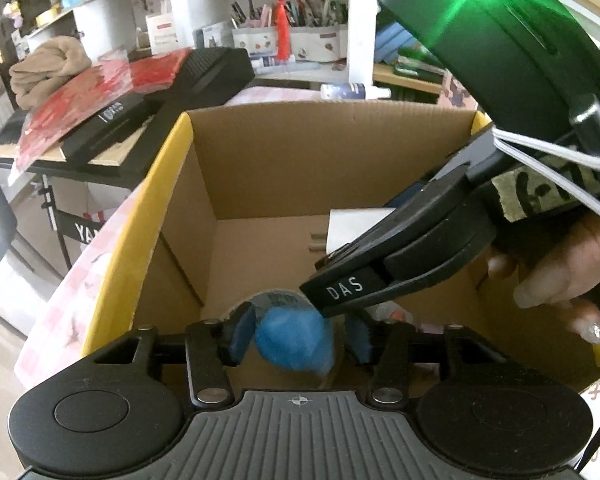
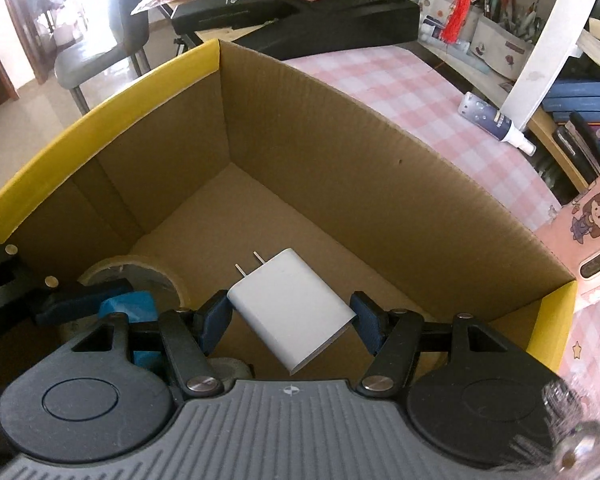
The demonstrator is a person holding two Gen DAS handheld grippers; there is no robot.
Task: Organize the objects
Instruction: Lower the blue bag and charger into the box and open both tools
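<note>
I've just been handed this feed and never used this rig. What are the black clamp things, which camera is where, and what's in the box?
These are hand-held two-finger grippers, one in each of a person's hands, each carrying a camera that looks along its fingers. Both reach down into the cardboard box, which sits on a pink checked cloth.

In the left wrist picture, the left gripper has a blue fluffy ball between its blue pads, apparently over a tape roll; the gap on one side suggests it is being let go. The right gripper crosses from the right.

In the right wrist picture, the right gripper holds a white plug charger above the box floor.
</note>
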